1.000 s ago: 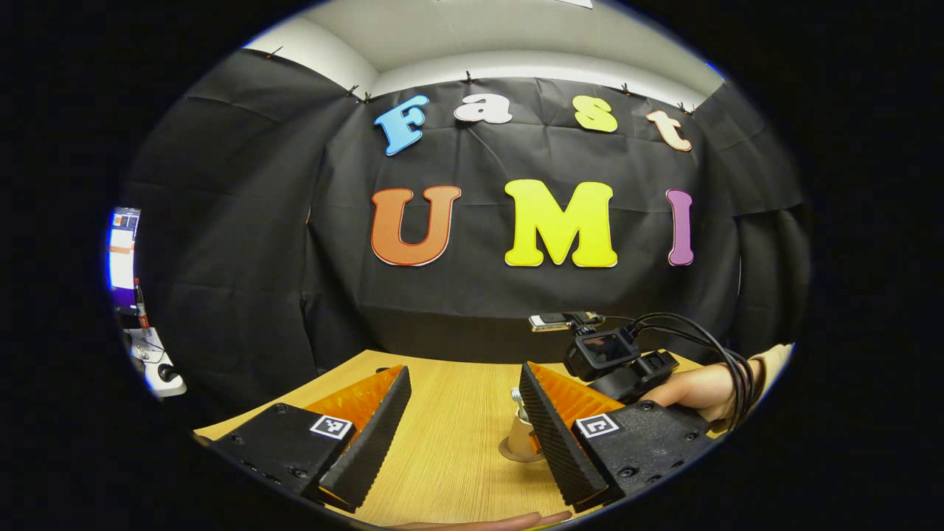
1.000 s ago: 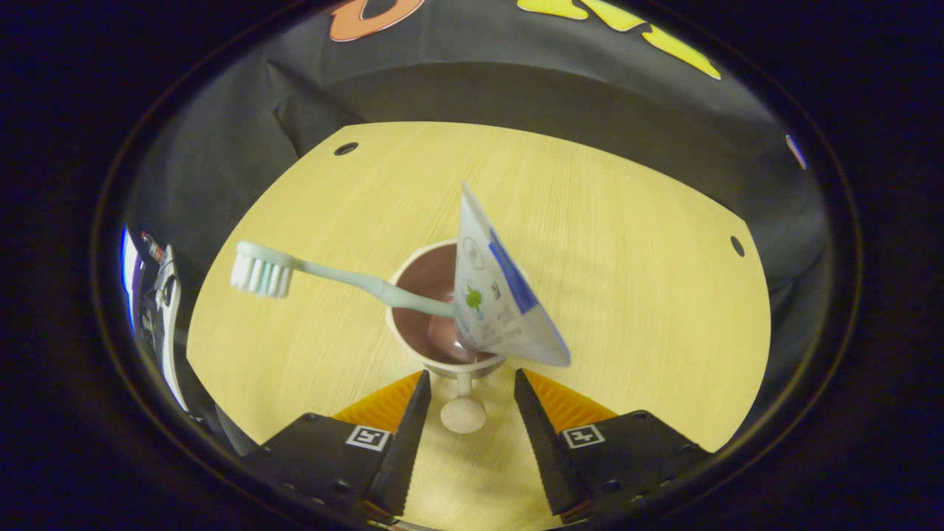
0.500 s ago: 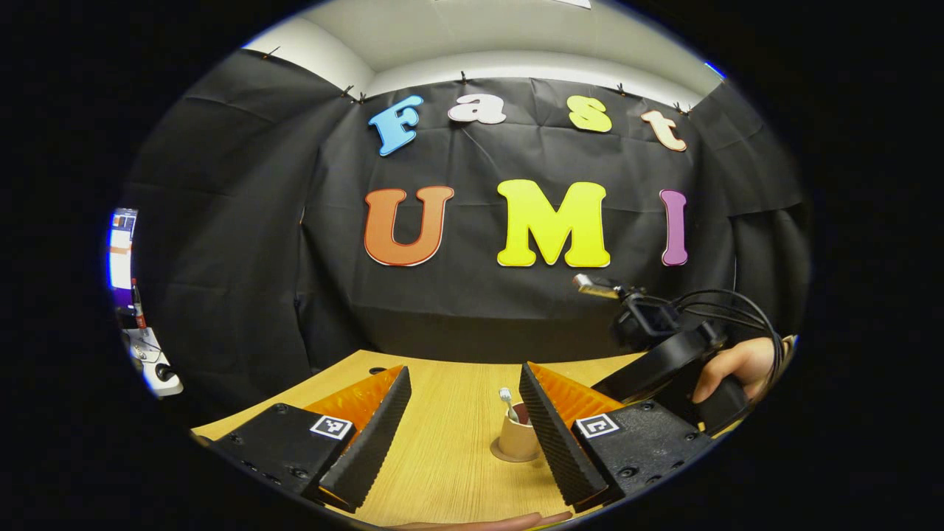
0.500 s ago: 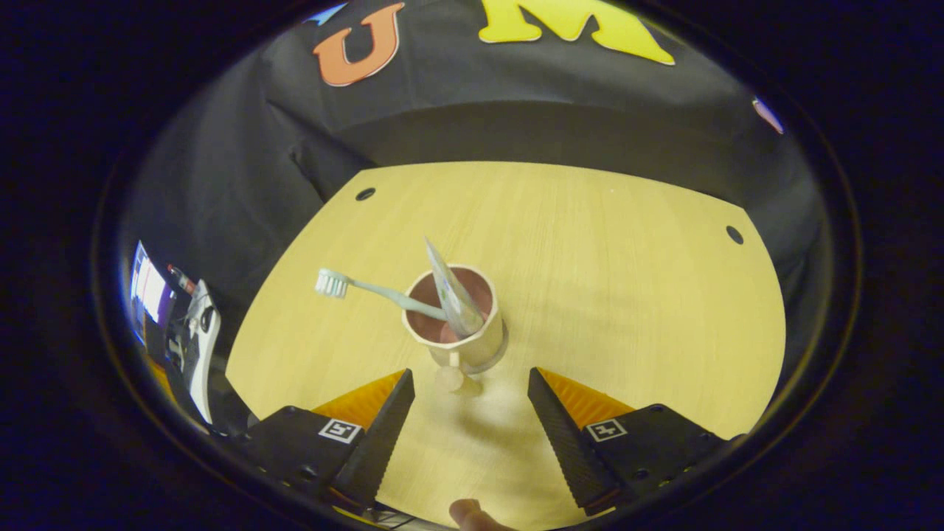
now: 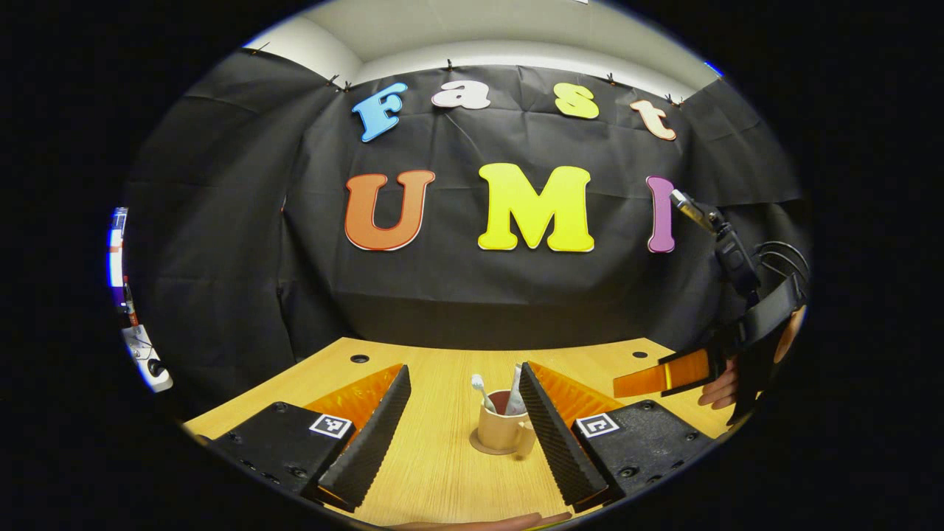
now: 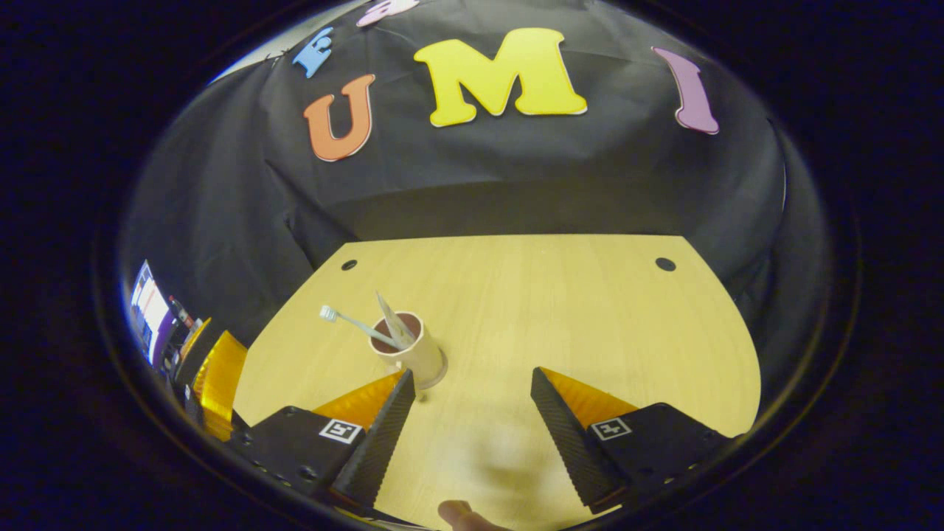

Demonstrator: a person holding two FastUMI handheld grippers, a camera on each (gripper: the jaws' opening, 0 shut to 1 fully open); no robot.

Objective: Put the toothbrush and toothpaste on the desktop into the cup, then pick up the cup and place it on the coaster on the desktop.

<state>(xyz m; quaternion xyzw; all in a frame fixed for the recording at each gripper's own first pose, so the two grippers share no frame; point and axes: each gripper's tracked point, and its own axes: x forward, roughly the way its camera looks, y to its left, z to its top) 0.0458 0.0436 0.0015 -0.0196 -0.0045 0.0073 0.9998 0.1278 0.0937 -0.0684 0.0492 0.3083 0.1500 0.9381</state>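
A beige cup (image 5: 501, 431) with a small handle stands upright on a round brown coaster (image 5: 483, 448) on the wooden table. A pale toothbrush (image 5: 479, 387) and a white toothpaste tube (image 5: 515, 400) lean inside it. My left gripper (image 5: 464, 370) is open, and the cup shows farther off between its fingers. In the right gripper view the cup (image 6: 411, 352) with the toothbrush (image 6: 345, 320) and tube (image 6: 389, 327) sits ahead to the left. My right gripper (image 6: 472, 375) is open and empty, well back from the cup. It also appears at the right (image 5: 653, 381), held by a hand (image 5: 719, 387).
The table (image 6: 560, 310) has two small round holes near its far corners (image 6: 349, 264) (image 6: 665, 264). Black cloth walls close it in behind and at the sides. The left gripper (image 6: 217, 376) shows at the left edge. White equipment (image 5: 144, 358) sits beyond the table's left side.
The right gripper has drawn back and away from the cup, to the right in the left gripper view, with its fingers spread wider. The cup stays standing on the coaster.
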